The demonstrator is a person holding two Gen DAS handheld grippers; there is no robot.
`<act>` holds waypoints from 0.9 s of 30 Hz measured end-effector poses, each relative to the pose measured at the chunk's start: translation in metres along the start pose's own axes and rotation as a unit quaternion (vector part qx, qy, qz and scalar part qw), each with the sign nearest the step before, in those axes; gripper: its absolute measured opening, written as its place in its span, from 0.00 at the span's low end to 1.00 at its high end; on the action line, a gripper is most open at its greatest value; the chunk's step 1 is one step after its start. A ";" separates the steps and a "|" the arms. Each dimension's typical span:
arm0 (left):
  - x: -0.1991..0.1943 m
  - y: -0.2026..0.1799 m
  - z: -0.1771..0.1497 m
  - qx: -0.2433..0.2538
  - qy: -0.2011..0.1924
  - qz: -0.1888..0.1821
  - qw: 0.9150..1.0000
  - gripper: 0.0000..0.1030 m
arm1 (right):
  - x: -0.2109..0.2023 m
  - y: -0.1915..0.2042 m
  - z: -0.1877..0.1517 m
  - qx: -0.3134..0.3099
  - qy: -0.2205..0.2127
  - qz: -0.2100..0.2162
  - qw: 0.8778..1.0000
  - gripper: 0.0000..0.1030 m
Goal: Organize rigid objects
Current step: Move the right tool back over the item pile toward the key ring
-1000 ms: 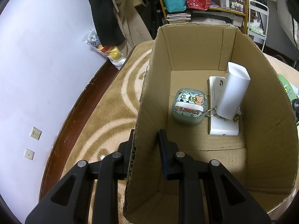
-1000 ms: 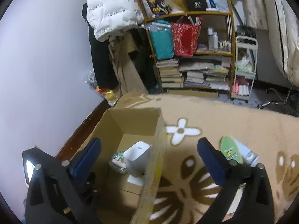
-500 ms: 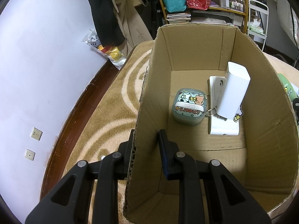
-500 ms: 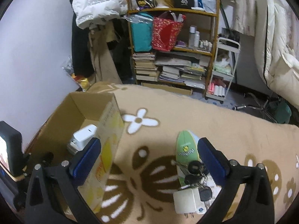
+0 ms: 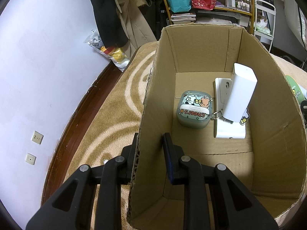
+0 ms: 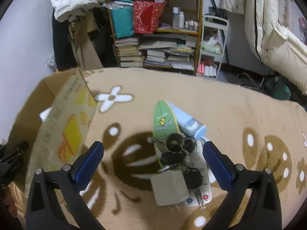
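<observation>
Your left hand-held gripper (image 5: 151, 143) pinches the box (image 5: 268, 99) wall; your right hand-held gripper (image 6: 153, 158), wide open and empty, hovers over the heap: keys (image 6: 179, 149) may snag the charger (image 6: 169, 186).

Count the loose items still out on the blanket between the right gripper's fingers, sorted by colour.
Green: 1, the flat green item
Light blue: 1, the blue item beside it
Black: 1, the bunch of keys, counted as one
White: 2, the charger plug and the remote under the keys
Total: 5
</observation>
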State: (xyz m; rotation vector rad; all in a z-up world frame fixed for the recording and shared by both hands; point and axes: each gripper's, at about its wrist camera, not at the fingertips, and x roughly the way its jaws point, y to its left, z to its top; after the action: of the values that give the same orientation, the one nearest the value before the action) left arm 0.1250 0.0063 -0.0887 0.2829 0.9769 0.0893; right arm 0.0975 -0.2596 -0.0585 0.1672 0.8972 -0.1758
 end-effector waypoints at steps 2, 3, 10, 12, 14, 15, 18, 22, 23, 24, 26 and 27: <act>0.000 0.000 0.000 0.000 -0.001 0.000 1.000 0.22 | 0.006 -0.006 -0.002 0.016 0.009 0.001 1.000 1.00; 0.000 0.000 0.000 0.000 0.000 0.000 1.000 0.22 | 0.008 -0.008 -0.003 0.019 0.013 0.000 1.000 1.00; 0.000 0.000 0.000 0.001 -0.001 0.000 1.000 0.22 | 0.028 -0.017 -0.011 0.034 0.041 0.005 0.999 0.73; 0.000 0.000 0.000 0.000 0.000 0.000 1.000 0.22 | 0.034 -0.022 -0.013 0.038 0.051 -0.006 0.998 0.68; 0.000 0.000 -0.001 0.001 -0.001 0.000 1.000 0.22 | 0.038 -0.028 -0.016 0.047 0.056 0.000 0.997 0.63; 0.000 0.000 -0.001 0.001 -0.001 0.000 1.000 0.22 | 0.040 -0.029 -0.017 0.050 0.058 0.002 0.997 0.59; 0.000 0.000 -0.001 0.000 0.000 0.000 1.000 0.22 | 0.043 -0.033 -0.017 0.056 0.058 0.001 0.997 0.49; 0.000 0.000 -0.001 0.001 -0.001 0.000 1.000 0.22 | 0.045 -0.036 -0.016 0.063 0.055 0.006 0.996 0.38; 0.000 0.000 -0.001 0.001 -0.001 0.000 1.000 0.22 | 0.044 -0.036 -0.017 0.063 0.055 0.007 0.996 0.38; 0.000 0.000 -0.001 0.001 -0.001 0.000 1.000 0.22 | 0.044 -0.036 -0.017 0.063 0.054 0.009 0.996 0.38; 0.000 0.000 -0.001 0.001 -0.001 0.000 1.000 0.22 | 0.042 -0.037 -0.017 0.066 0.050 0.012 0.996 0.37; 0.000 0.000 0.000 0.001 -0.001 0.000 1.000 0.22 | 0.039 -0.037 -0.017 0.070 0.045 0.014 0.996 0.37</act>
State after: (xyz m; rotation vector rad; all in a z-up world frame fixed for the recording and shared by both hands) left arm 0.1248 0.0068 -0.0891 0.2846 0.9758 0.0892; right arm 0.1003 -0.2953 -0.1026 0.3203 0.9727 -0.2054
